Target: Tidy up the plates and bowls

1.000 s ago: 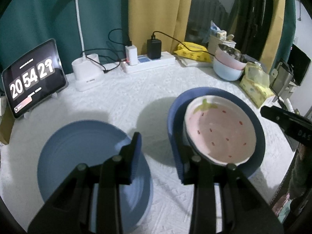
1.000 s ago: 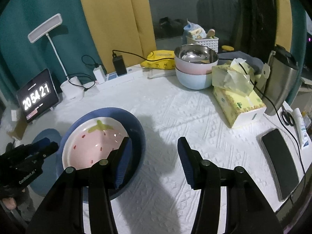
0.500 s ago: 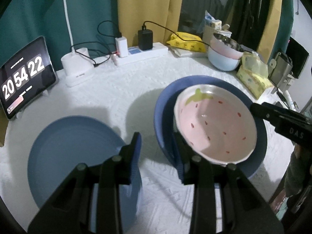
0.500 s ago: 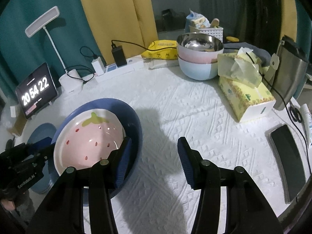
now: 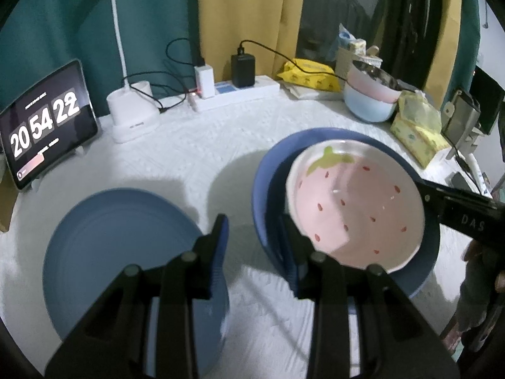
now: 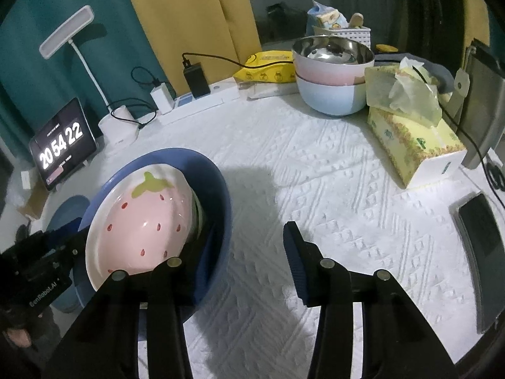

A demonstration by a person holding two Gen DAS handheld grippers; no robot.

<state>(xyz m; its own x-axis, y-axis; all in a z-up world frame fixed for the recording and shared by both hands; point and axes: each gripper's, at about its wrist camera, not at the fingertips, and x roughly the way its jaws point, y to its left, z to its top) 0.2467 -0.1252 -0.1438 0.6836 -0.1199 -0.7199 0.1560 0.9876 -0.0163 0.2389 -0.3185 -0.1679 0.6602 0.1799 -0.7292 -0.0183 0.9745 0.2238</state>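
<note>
A dark blue bowl [image 5: 268, 164] [image 6: 202, 170] hangs tilted above the white tablecloth, casting a shadow. A pink strawberry plate [image 5: 353, 208] [image 6: 142, 221] leans inside it. My left gripper [image 5: 252, 240] is shut on the bowl's near-left rim, one finger inside and one outside. In the right wrist view the left gripper [image 6: 41, 262] shows at the bowl's far-left edge. My right gripper [image 6: 243, 246] straddles the opposite rim. Its jaws are closing, and a gap still shows beside the wall. A flat blue plate [image 5: 126, 246] [image 6: 66, 208] lies on the cloth to the left.
A stack of bowls [image 6: 331, 79] [image 5: 369, 101] stands at the back right beside a tissue box [image 6: 413, 135]. A tablet clock [image 5: 47, 120], a lamp base [image 5: 132, 117] and a power strip [image 5: 236, 94] line the back. A phone [image 6: 479, 230] lies at the right edge.
The right gripper has come down over the bowl's rim and its jaws have narrowed. The bowl and strawberry plate have tilted more steeply and sit closer to both cameras.
</note>
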